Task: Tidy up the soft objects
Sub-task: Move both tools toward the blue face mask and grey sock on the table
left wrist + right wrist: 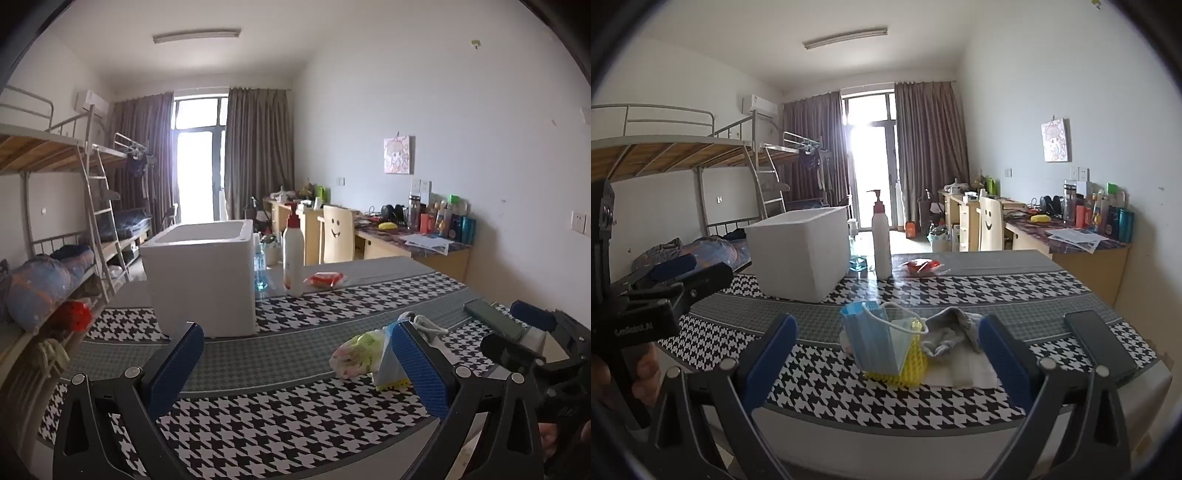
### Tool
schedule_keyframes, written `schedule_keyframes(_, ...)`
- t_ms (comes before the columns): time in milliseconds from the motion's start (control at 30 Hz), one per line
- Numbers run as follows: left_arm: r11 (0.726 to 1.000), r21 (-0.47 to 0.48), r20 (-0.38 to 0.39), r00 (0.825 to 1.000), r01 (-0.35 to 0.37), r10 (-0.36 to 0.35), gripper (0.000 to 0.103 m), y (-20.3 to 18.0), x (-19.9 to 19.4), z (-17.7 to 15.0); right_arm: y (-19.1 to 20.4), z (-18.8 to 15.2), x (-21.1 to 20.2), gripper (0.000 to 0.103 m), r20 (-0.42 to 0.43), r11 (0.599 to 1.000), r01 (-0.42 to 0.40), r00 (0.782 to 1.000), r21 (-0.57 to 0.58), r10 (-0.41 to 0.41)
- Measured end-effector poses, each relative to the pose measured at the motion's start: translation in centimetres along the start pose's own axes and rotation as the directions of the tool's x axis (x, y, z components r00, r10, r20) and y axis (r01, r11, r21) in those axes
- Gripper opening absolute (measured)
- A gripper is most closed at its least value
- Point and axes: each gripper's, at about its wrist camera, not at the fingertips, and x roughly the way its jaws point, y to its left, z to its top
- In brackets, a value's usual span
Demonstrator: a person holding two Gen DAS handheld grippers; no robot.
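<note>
A blue face mask [877, 341] lies on a yellow mesh sponge [914, 363], beside a grey sock [955, 328] and a white cloth [960, 374], on the houndstooth table. My right gripper [886, 360] is open and empty, with the pile just ahead between its fingers. In the left wrist view the pile shows a floral cloth [356, 354], the mask [386, 363] and the sock [424, 323]. My left gripper [295, 369] is open and empty, left of the pile. A white foam box [201, 278] stands at the back left; it also shows in the right wrist view [801, 253].
A pump bottle [881, 240] and a red packet [921, 266] stand behind the pile, with a blue bottle [260, 267] by the box. A dark phone [1099, 343] lies at the table's right edge. Bunk beds are at the left, desks at the right.
</note>
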Motion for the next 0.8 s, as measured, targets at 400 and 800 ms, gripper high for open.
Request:
schedule_keyframes(400,0.999,-0.030,-0.026,1.000,-0.009,0.008,0.102,0.2,0.5,-0.1,-0.1,-0.2,0.1,0.100,0.008,1.000,0.006,1.000,-0.002,-0.006)
schedule_keyframes(800,0.999,-0.027,-0.038,0.999,0.019,-0.020,0.102,-0.2,0.4,-0.2,-0.1,-0.1,-0.5,0.100,0.013,1.000,0.011,1.000,-0.007,-0.011)
